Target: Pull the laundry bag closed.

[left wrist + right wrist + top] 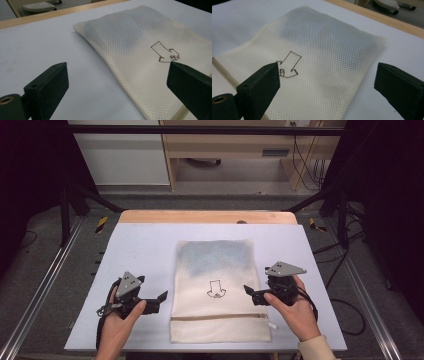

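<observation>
**Asker:** High view first, please: where does the bag lie?

**Describer:** High view shows a cream mesh laundry bag lying flat in the middle of a pale table. Its zipper runs across the end nearest the person, and a small outlined emblem sits near its centre. A bluish-grey tint shows through the mesh at the far end.

**Asker:** And the tongs?

**Describer:** One on each side. The left gripper is just beside the bag's left edge, jaws spread wide, nothing between them. The right gripper is at the bag's right edge, jaws likewise apart and empty. Both point inward, toward the bag.

**Asker:** How much open room is there?

**Describer:** Bare tabletop runs wide to the left of the bag and beyond its far end, up to a wooden strip along the table's far edge. To the right the bare band is narrower. The bag's near edge lies close to the table's front edge.

**Asker:** Up close?

**Describer:** From the left gripper view, the bag's long edge lies clear between the jaws.
</observation>
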`<state>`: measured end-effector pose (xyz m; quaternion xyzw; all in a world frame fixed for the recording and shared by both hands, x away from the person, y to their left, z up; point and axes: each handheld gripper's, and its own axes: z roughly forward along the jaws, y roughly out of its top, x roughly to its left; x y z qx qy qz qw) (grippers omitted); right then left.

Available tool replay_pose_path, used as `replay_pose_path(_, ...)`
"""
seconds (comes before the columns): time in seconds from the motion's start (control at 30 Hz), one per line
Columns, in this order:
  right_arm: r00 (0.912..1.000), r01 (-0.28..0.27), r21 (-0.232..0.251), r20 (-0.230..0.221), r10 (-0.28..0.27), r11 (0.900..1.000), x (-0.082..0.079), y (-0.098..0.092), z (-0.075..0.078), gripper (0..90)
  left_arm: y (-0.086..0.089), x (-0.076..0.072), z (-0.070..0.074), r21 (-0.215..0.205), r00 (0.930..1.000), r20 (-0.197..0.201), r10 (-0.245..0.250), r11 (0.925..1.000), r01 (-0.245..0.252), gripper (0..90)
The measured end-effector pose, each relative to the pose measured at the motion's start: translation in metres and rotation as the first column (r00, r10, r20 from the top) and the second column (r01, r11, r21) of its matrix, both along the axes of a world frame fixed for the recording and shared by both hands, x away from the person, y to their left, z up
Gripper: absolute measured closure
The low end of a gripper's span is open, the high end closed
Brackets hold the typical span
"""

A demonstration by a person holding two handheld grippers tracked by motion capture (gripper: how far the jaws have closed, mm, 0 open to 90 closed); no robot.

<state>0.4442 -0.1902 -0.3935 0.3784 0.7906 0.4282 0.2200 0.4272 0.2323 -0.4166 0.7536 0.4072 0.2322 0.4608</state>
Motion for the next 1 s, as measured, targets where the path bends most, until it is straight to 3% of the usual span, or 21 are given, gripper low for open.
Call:
replay_pose_path(0.33,0.9906,0.114,0.08,0.068,-0.119,0.99,0.011,-0.024,0.008,6.5,0.04,0.012,0.003,-0.003,0.9939,0.058,0.093,0.9956,-0.093,3.6)
replay_pose_path(0.63,0.9739,0.213,0.069,0.064,-0.218,0.975,0.012,-0.054,-0.004,6.8,0.067,0.018,-0.006,-0.004,0.9852,0.08,0.152,0.9884,-0.152,3.9)
replay_pose_path(1.0,0.9533,0.298,0.084,0.027,-0.301,0.951,0.013,-0.087,-0.032,7.9,0.08,0.025,-0.021,0.024,0.9839,0.074,0.163,0.986,-0.165,3.9)
